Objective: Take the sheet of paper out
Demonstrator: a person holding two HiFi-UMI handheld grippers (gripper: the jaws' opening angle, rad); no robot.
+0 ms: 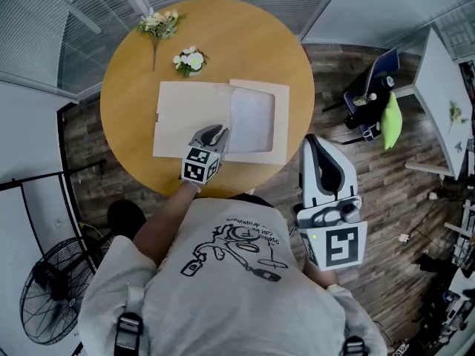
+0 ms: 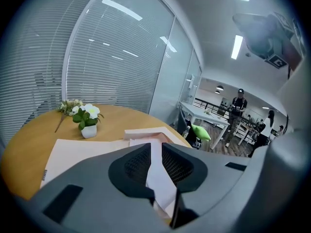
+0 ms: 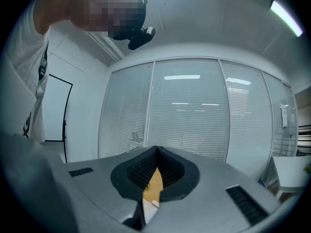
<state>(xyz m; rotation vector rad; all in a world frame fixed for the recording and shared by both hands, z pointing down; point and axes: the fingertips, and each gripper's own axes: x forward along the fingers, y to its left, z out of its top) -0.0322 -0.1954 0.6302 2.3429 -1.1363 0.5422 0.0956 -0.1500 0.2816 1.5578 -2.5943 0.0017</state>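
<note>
Over the envelope's [image 1: 189,110] near edge: left gripper [image 1: 216,132] tilted downward, jaws partly apart, pinching nothing. The sheet of paper [image 1: 252,121] shows through the gap. Right gripper [image 1: 315,141] is well right of the envelope, off the table [image 1: 133,73], jaws closed tip to tip, empty. Sheet of paper lies flat, white, in the envelope's open right half. Potted white flowers [image 1: 190,61] just beyond the envelope's far edge; flower sprig [image 1: 159,24] farther beyond.

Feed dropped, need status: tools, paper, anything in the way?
Left tool open, over envelope near edge. Right tool shut, empty, off table. Sheet inside open envelope; nothing on it.
</note>
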